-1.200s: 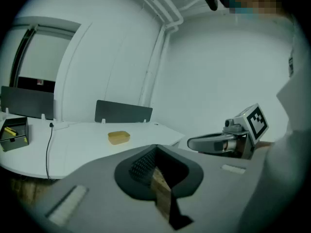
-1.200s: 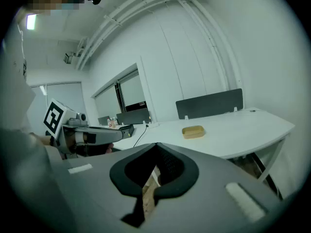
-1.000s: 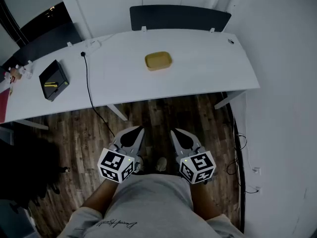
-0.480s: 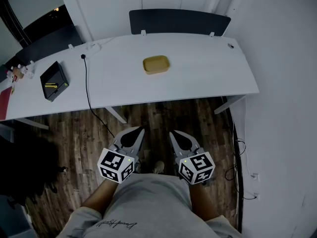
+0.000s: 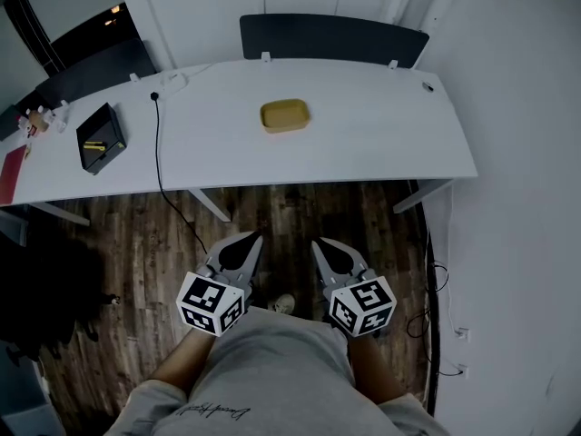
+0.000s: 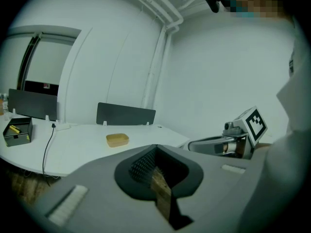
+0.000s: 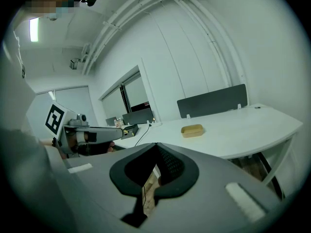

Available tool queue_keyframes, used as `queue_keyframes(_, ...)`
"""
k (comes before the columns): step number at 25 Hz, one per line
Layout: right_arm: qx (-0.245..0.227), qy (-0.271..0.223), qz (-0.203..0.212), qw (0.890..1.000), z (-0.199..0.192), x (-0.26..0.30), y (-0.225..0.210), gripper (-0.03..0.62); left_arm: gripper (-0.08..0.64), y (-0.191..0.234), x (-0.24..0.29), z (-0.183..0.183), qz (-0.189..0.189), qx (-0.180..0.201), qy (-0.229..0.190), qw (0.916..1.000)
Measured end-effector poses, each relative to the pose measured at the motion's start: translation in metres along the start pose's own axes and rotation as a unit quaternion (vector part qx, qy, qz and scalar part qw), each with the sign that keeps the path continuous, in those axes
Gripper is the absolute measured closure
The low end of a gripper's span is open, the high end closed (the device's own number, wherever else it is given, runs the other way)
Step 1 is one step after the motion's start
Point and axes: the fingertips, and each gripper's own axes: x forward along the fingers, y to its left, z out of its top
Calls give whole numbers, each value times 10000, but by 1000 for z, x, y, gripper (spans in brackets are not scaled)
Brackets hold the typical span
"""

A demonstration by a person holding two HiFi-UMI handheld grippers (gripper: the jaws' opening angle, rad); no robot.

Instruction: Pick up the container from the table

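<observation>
Yellow container (image 5: 285, 115) noted on white tabletop (image 5: 381, 139), far centre. Left tongs (image 5: 251, 240) and right tongs (image 5: 320, 243) held near, over wooden floor (image 5: 272, 209). Both pressed together, nothing pinched.

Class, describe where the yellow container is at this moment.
In the head view the yellow container sits near the middle of the white table, in front of the dark panel, right of the black cable.

1. Shirt (image 5: 272, 375): one line of cursive script across the front, too small for me to read.
2. Left cube (image 5: 211, 303), on my left tongs (image 5: 256, 237): black-and-white square code markers, no lettering.
3. Right cube (image 5: 361, 305), on my right tongs (image 5: 317, 242): likewise.
4. No other legible text found.
</observation>
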Motion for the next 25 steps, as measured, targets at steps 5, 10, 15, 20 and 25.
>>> queue_keyframes(5, -33, -7, 79, 10000, 2, 1, -4, 578, 558, -1, 4, 3, 59, 2, -40, 10000)
queue_keyframes(10, -70, -10, 123, 9999, 6, 7, -11, 578, 558, 3, 13, 6, 86, 2, -80, 9999)
queue_keyframes(15, -105, 6, 119, 9999, 12, 18, -21, 578, 558, 12, 30, 9, 62, -23, -92, 9999)
queue_keyframes(20, -68, 37, 50, 10000, 19, 38, -37, 578, 558, 27, 54, 12, -7, -29, -61, 10000)
queue_keyframes(25, -40, 95, 14, 9999, 29, 68, -53, 578, 558, 49, 82, 17, -72, -11, 5, 10000)
